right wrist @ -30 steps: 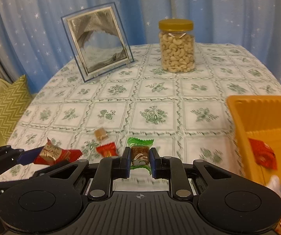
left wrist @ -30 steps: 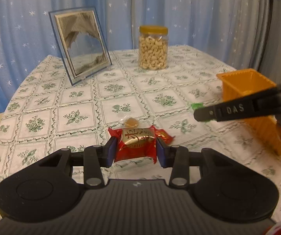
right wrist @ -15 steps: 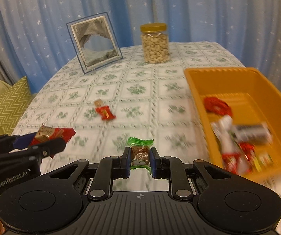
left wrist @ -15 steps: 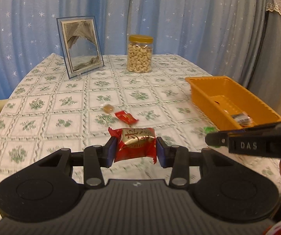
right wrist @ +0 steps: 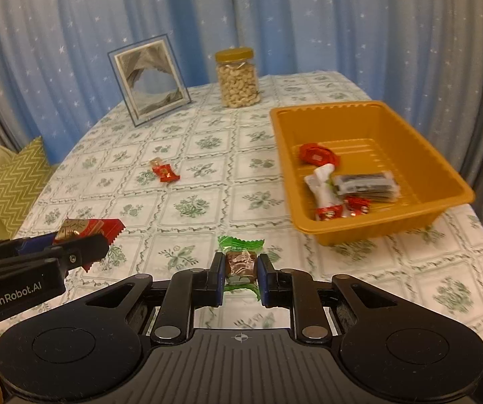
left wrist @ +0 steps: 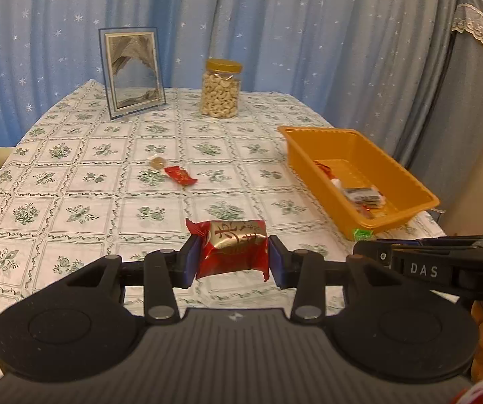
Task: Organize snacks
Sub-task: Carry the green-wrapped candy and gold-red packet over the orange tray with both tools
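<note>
A red-and-gold wrapped snack [left wrist: 234, 248] is clamped between the blue pads of the left gripper [left wrist: 232, 260], its crimped ends sticking out past the jaws on both sides — it is held up off the tablecloth [left wrist: 83, 208]. A green-wrapped candy [right wrist: 240, 262] is pinched the same way in the right gripper [right wrist: 240, 277], whose jaws are drawn nearly together on it. The orange tray [right wrist: 409, 134] is seen ahead and to the right of both, near the table's right edge, with several wrapped snacks already in it and its far half bare. Two small candies — a red one [left wrist: 181, 175] and a brown one [left wrist: 157, 162] — are left on the cloth mid-table. A cashew jar [left wrist: 221, 88] and a picture frame [left wrist: 131, 71] are set well back by the curtain.
</note>
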